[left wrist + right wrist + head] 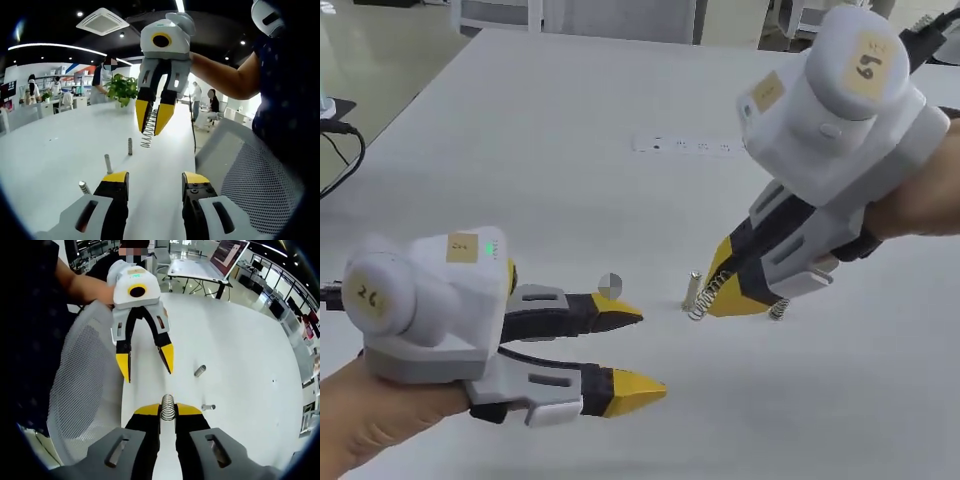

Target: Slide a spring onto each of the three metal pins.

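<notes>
Nearest, the left gripper (642, 352) hangs with jaws spread, holding nothing. Beyond it, the right gripper (725, 300) has its jaws clenched on a spring (703, 298). The spring's long axis tilts downward and its lower end sits just beside an upright pin (694, 289). 1 loose spring (779, 308) lies on the desk (570, 150) behind; nothing seems to block the pin.

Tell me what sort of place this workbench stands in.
Most likely an open-plan office or lab workspace. It has long white tables, a ceiling air-conditioning unit overhead, a potted plant on a far table, and a mesh office chair pulled up beside the work.
</notes>
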